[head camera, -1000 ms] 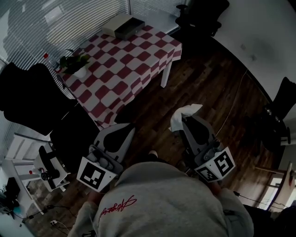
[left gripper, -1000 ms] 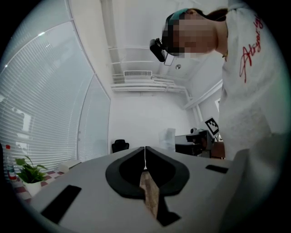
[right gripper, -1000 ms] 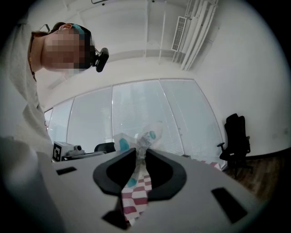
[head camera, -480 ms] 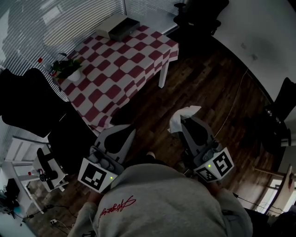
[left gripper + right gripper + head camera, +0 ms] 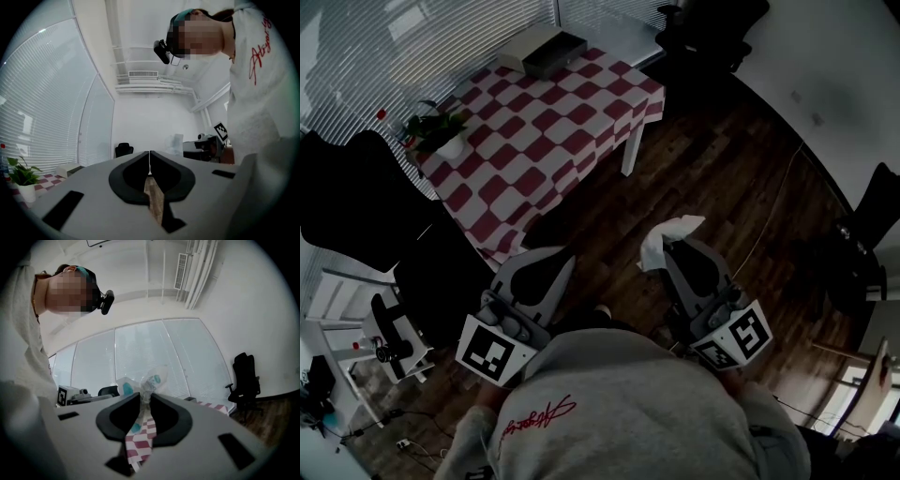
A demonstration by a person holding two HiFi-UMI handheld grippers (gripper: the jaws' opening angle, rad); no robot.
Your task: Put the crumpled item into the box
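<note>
My right gripper is shut on the crumpled item, a white wrapper with teal spots that sticks out past the jaw tips. It hangs over the dark wood floor, well short of the table. My left gripper is shut with nothing between its jaws, held beside the right one in front of the person's body. The box, open-topped and grey with a pale side, sits on the far corner of the red-and-white checked table.
A potted plant stands near the table's left edge. Black office chairs stand at the left and beyond the table. A cable runs across the floor on the right. Blinds cover the windows behind the table.
The view has shifted slightly; both grippers sit a little lower and left in the picture. The right gripper still holds the wrapper, the left is still shut.
</note>
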